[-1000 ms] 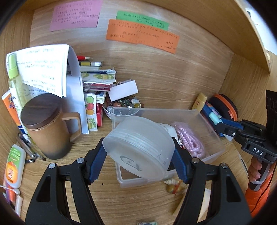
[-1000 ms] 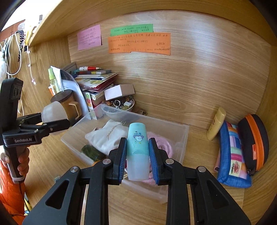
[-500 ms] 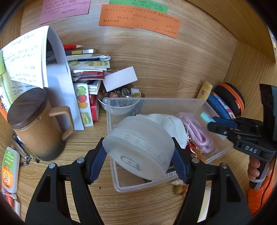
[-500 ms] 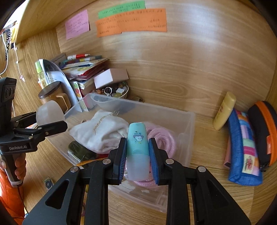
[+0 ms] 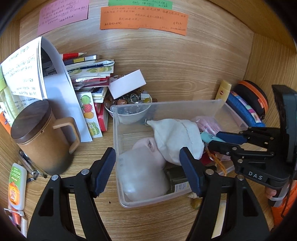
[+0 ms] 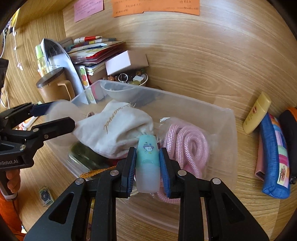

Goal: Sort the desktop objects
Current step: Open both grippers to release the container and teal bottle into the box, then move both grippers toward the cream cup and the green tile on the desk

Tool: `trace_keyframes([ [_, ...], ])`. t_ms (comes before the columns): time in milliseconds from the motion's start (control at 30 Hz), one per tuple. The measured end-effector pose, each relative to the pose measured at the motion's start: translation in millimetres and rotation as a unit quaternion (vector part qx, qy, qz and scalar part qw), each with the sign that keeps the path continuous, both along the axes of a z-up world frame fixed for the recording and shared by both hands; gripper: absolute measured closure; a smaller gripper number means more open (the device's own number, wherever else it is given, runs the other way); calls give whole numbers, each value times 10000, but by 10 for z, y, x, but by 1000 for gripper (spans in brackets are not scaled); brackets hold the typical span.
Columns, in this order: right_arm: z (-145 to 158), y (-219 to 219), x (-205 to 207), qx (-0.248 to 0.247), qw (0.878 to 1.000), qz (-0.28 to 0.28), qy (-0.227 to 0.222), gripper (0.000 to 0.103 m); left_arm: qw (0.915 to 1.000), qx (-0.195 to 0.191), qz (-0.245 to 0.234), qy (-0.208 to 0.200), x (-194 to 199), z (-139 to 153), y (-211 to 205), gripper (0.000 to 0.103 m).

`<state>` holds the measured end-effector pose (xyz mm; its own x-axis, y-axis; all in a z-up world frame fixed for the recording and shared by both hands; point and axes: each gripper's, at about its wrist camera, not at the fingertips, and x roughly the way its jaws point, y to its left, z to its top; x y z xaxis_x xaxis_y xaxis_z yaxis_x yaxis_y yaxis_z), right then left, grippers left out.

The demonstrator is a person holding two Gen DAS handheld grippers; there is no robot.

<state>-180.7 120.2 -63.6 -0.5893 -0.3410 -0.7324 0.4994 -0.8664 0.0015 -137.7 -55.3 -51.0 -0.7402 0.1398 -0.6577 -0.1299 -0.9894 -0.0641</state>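
Down drops the frosted tub (image 5: 143, 176) into the clear bin (image 5: 118, 185) beneath the left tongs (image 5: 148, 170), now wide and empty; right tongs (image 6: 147, 163) clamp the little bottle (image 6: 148, 163) over the bin, ready to drop.

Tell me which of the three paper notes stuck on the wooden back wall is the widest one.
The orange note. It stretches much further sideways than the pink note to its left and the green note, which sits just above it.
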Motion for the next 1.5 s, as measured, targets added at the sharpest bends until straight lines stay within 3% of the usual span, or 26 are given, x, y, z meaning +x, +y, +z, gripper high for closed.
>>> trace_keyframes([
  [367,22,2,39,-7,10000,65,33,76,10000,5,0,-35,16,16,-11,33],
  [433,34,4,53,8,10000,61,68,63,10000,33,33,-51,28,27,-20,31],
  [567,104,-4,128,71,9995,36,289,52,9999,68,77,-35,66,72,-37,30],
  [700,182,18,184,78,9990,-33,428,30,9999,46,154,36,150,144,-53,21],
  [867,313,63,277,-16,9986,-90,528,21,9994,-77,305,174,310,226,-79,13],
  [933,350,82,329,-67,9985,-81,533,20,9991,-70,363,193,378,245,-110,6],
  [1267,439,104,761,-120,9979,56,634,20,9984,-4,565,29,715,201,-236,6],
  [1500,393,47,1044,-74,9974,196,696,20,9978,-182,625,-150,969,36,-234,6],
])
